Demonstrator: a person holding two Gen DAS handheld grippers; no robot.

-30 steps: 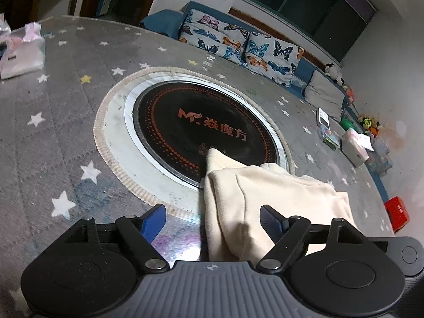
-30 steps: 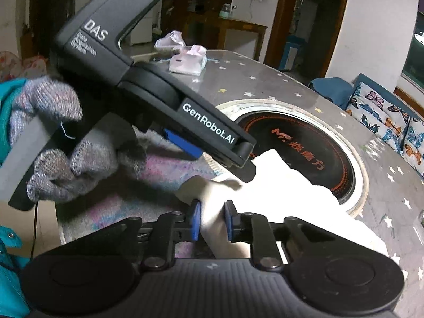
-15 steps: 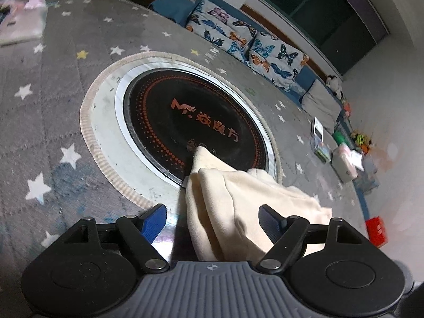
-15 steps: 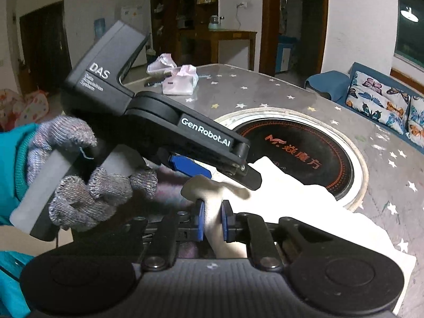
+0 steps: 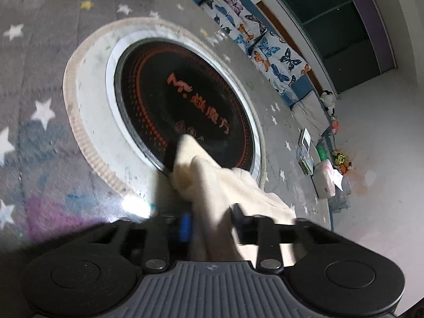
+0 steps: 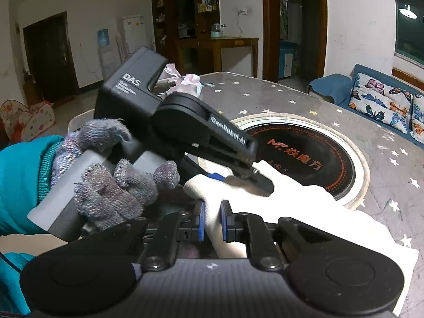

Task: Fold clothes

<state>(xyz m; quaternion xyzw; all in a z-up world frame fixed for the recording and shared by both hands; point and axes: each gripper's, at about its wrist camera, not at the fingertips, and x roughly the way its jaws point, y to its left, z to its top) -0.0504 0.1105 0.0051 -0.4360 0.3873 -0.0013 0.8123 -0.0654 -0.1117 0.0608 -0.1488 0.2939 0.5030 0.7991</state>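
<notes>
The cream garment lies bunched on the starred surface, its tip over the black round hob. The right gripper pinches a fold between its blue fingers. The left gripper, motion-blurred, has closed on cloth; its near edge is hidden behind the body.

White walls, a dark window, a blue sofa with butterfly cushions, and a wooden table.
</notes>
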